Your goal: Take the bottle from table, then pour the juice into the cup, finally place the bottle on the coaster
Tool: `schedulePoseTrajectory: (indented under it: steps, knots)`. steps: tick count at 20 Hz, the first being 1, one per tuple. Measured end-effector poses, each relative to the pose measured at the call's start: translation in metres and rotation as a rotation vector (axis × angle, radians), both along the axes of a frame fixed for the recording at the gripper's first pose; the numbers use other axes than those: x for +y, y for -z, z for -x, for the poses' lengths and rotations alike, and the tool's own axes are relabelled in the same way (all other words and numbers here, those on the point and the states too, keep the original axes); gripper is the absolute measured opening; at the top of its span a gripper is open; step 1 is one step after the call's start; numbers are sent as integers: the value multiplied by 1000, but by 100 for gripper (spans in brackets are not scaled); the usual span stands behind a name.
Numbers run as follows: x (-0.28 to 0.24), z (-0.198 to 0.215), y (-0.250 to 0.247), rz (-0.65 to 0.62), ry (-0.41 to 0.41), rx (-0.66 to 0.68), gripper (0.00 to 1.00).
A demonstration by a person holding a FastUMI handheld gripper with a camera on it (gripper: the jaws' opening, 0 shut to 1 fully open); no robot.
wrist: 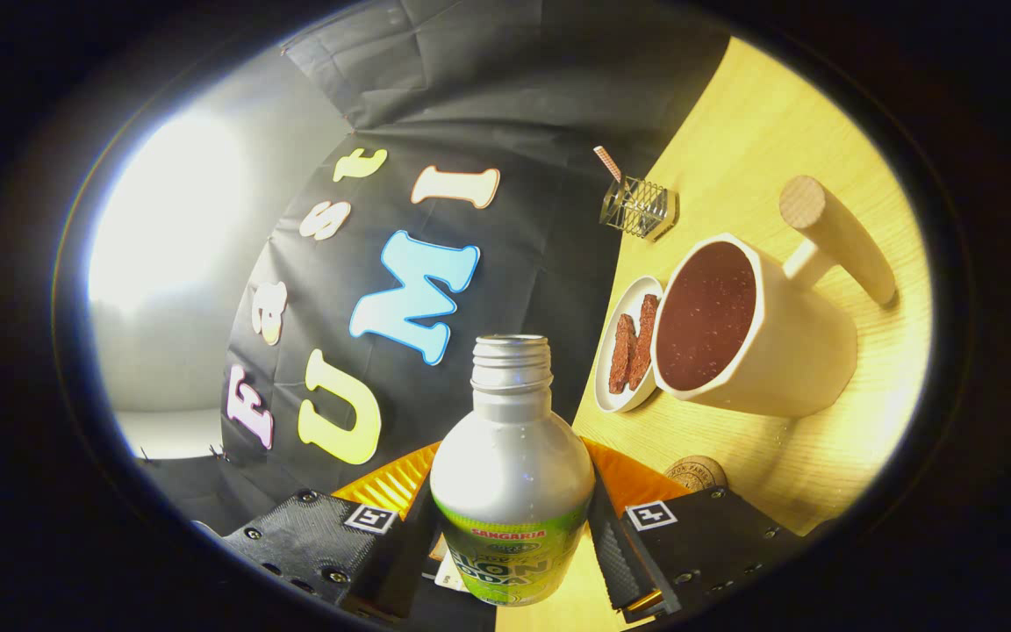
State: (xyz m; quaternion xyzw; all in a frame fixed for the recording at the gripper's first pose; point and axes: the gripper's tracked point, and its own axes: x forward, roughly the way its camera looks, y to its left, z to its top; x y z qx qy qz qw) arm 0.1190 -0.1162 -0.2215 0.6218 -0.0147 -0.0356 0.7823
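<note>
Your tool [510,535] gripped the open bottle [510,478] between both fingers, tilted toward the cup [756,333] — which stood on the worktop [760,132] beyond and to the right, dark liquid already near its rim. A dish [624,351] of snacks touched the cup's side; the coaster [697,472] lay just beside the right finger. Pour further and you risked overflow — or splashing the dish.

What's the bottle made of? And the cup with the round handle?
The bottle, held between the gripper's fingers, looks like metal, probably aluminium: silvery satin sheen, threaded open neck, printed green label. The cup looks like matte cream ceramic or plastic; its handle seems pale wood, though grain is hard to see.
</note>
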Motion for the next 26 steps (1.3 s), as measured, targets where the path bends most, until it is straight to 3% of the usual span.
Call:
schedulePoseTrajectory:
  steps: [16, 26]
  knots:
    - [1, -19, 6, -322, 53, -25, 79]
    - [-3, -17, 3, -421, 98, -61, 79]
